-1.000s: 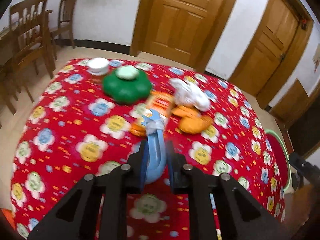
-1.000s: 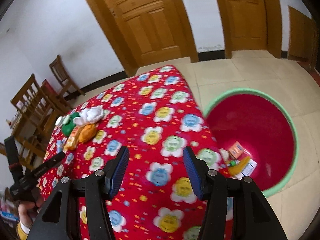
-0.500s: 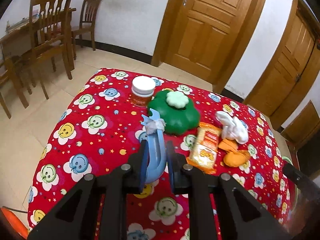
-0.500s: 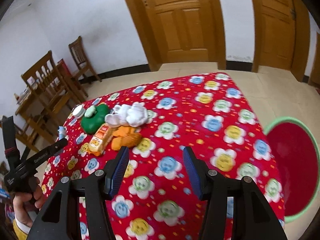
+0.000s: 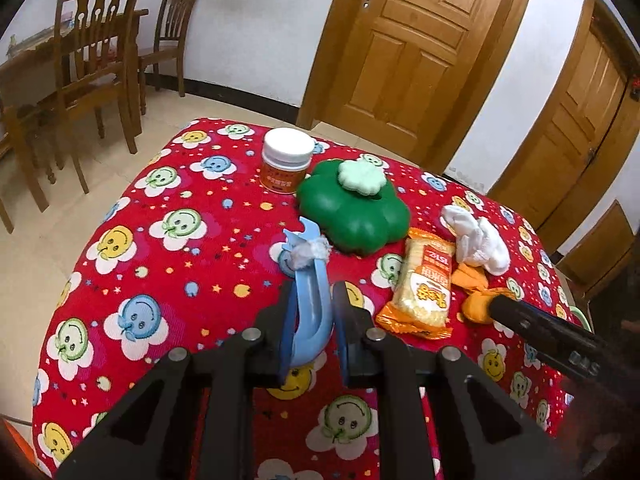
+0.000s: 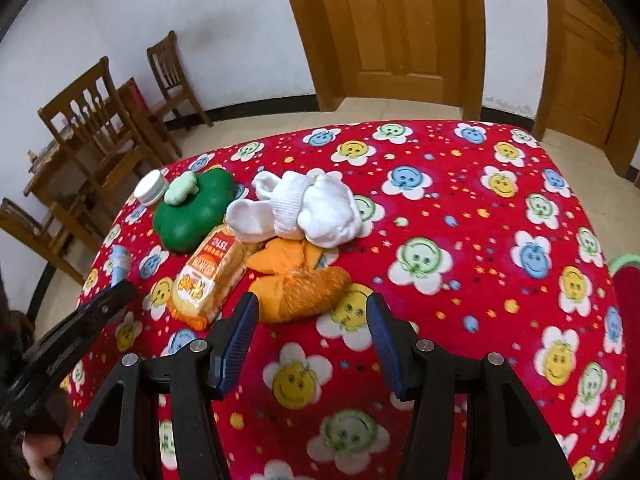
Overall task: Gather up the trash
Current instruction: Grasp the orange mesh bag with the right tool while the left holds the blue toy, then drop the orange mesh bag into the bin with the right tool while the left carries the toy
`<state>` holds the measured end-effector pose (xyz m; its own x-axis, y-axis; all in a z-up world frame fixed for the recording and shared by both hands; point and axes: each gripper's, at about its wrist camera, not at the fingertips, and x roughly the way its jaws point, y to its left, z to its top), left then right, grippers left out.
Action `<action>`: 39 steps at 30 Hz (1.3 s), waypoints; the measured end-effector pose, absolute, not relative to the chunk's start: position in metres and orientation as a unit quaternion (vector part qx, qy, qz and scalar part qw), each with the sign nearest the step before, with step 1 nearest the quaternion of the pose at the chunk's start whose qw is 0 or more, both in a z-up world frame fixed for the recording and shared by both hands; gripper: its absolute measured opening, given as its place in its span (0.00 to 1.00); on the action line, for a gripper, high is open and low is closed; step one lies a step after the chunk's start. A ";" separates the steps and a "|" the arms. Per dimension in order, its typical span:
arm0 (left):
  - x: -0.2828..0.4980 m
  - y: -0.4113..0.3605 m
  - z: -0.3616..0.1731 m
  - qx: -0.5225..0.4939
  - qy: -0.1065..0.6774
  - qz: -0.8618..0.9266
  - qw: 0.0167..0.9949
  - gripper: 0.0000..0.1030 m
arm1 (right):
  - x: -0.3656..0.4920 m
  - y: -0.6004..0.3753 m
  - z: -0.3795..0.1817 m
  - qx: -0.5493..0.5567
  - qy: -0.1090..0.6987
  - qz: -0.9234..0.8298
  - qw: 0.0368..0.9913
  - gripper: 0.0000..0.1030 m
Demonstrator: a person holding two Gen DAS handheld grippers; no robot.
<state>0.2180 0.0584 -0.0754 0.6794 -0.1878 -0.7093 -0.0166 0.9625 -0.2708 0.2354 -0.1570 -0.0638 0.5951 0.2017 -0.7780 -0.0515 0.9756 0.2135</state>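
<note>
My left gripper is shut on blue plastic tongs that pinch a small crumpled white scrap at their tip, above the red smiley tablecloth. My right gripper is open and empty, just short of an orange sock bundle. An orange snack packet, also in the left wrist view, lies beside it. White socks lie behind the orange bundle.
A green flower-shaped box and a white-lidded jar stand at the table's far side. A red bin with a green rim shows at the right edge. Wooden chairs stand left, doors behind.
Both grippers have swung leftward and closer to the pile of items. The red bin has slid almost out of the right wrist view. The left gripper still holds the tongs.
</note>
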 end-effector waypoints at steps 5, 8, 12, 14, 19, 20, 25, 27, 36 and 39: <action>0.217 0.058 -0.075 -0.126 0.391 -0.046 0.910 0.17 | 0.244 -0.151 -0.073 0.103 0.444 0.070 0.887 0.56; 0.218 0.060 -0.077 -0.133 0.393 -0.046 0.909 0.17 | 0.244 -0.147 -0.076 0.107 0.440 0.065 0.889 0.51; 0.218 0.063 -0.078 -0.138 0.391 -0.046 0.909 0.17 | 0.240 -0.146 -0.076 0.114 0.434 0.067 0.891 0.38; 0.219 0.063 -0.078 -0.141 0.393 -0.049 0.907 0.17 | 0.235 -0.150 -0.076 0.132 0.435 0.065 0.888 0.34; 0.218 0.063 -0.077 -0.144 0.388 -0.052 0.909 0.17 | 0.214 -0.158 -0.070 0.154 0.437 0.066 0.884 0.27; 0.218 0.063 -0.077 -0.146 0.387 -0.054 0.909 0.17 | 0.208 -0.159 -0.069 0.155 0.436 0.065 0.884 0.27; 0.217 0.065 -0.076 -0.151 0.385 -0.054 0.909 0.17 | 0.180 -0.177 -0.057 0.166 0.427 0.058 0.887 0.26; 0.217 0.067 -0.076 -0.154 0.385 -0.053 0.908 0.17 | 0.171 -0.187 -0.053 0.173 0.422 0.053 0.888 0.26; 0.214 0.065 -0.072 -0.163 0.380 -0.064 0.908 0.17 | 0.121 -0.247 -0.025 0.191 0.382 -0.005 0.904 0.26; 0.211 0.060 -0.067 -0.156 0.372 -0.070 0.913 0.17 | 0.103 -0.270 -0.020 0.198 0.371 -0.029 0.907 0.26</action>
